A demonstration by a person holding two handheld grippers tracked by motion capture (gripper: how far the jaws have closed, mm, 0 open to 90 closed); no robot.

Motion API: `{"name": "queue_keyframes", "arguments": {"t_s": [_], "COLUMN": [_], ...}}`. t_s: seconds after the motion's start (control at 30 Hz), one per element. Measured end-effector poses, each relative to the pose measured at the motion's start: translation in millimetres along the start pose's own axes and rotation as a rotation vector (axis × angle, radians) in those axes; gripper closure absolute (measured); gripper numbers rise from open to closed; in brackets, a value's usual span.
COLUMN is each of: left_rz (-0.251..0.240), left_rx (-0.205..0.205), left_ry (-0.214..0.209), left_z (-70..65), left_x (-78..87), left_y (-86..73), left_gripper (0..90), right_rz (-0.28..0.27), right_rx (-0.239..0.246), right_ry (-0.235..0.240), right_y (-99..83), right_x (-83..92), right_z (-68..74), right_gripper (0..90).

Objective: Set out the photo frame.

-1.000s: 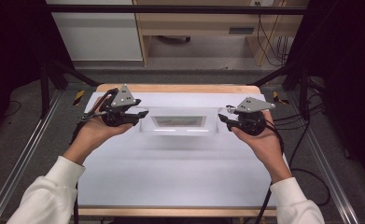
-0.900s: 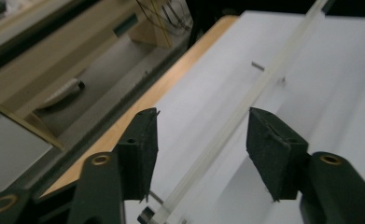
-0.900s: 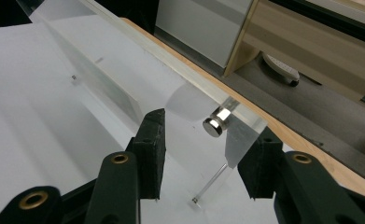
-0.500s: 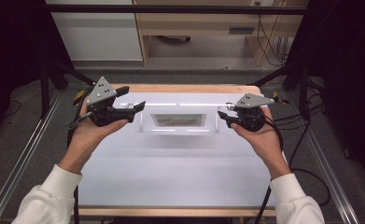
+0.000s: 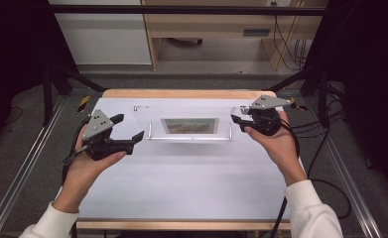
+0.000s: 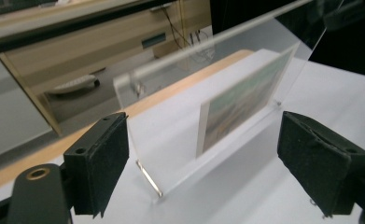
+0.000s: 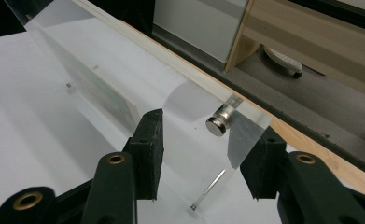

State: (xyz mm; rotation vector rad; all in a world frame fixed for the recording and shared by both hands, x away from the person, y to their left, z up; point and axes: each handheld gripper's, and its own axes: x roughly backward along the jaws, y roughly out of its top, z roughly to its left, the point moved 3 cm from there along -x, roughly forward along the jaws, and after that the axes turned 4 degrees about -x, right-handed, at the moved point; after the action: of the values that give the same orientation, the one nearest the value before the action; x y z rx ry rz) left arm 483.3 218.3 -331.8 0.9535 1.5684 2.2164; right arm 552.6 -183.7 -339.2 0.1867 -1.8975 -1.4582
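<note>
A clear acrylic photo frame with a landscape picture stands upright on the white table. My left gripper is open and sits just off the frame's left end, apart from it. In the left gripper view the frame lies beyond the two wide-apart pads. My right gripper is at the frame's right end. In the right gripper view its jaws straddle the clear panel's edge near a metal standoff. A gap shows between the left pad and the panel.
The table's wooden far edge runs just behind the frame. A wooden bench and cables lie on the floor beyond. Metal rails flank the table on both sides.
My left gripper has drawn back from the frame's left end, toward the left and the near side. The right gripper has stayed at the right end.
</note>
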Motion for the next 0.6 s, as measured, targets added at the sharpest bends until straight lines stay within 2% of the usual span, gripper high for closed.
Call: {"name": "queue_keyframes", "arguments": {"t_s": [0.1, 0.13, 0.2, 0.27, 0.33, 0.43, 0.5, 0.6], "left_rz": [0.012, 0.027, 0.034, 0.042, 0.073, 0.121, 0.126, 0.149], "left_rx": [0.005, 0.023, 0.030, 0.027, 0.016, 0.007, 0.030, 0.036], "left_ry": [0.011, 0.007, 0.001, -0.020, -0.012, -0.019, -0.014, -0.001], "left_z": [0.2, -1.5, -2.5, -3.6, -3.9, -4.5, -3.4, -1.2], "left_x": [0.2, 0.2, -2.8, -6.0, -9.8, -14.4, -15.3, -16.5], "left_y": [-17.5, -24.7, -39.3, -54.3, -68.1, -82.9, -90.9, -102.7], "left_gripper": [16.0, 16.0, 16.0, 14.7, 13.8, 11.9, 11.6, 10.9], "right_rz": [0.001, 0.003, 0.004, -0.001, 0.000, 0.000, 0.001, 0.001], "right_rx": [-0.007, -0.008, -0.014, -0.019, -0.025, -0.028, -0.029, -0.032], "right_ry": [0.001, 0.002, 0.002, 0.001, 0.003, 0.001, 0.000, -0.002], "right_y": [1.3, 1.8, 2.5, 2.8, 3.0, 3.5, 3.8, 4.4], "right_x": [-1.3, -1.8, -2.4, -3.4, -3.6, -4.1, -4.2, -5.1], "right_z": [-1.3, -1.8, -2.7, -3.3, -3.8, -3.9, -4.0, -4.6], "right_gripper": [54.4, 54.3, 54.1, 53.9, 53.9, 53.8, 53.8, 53.5]}}
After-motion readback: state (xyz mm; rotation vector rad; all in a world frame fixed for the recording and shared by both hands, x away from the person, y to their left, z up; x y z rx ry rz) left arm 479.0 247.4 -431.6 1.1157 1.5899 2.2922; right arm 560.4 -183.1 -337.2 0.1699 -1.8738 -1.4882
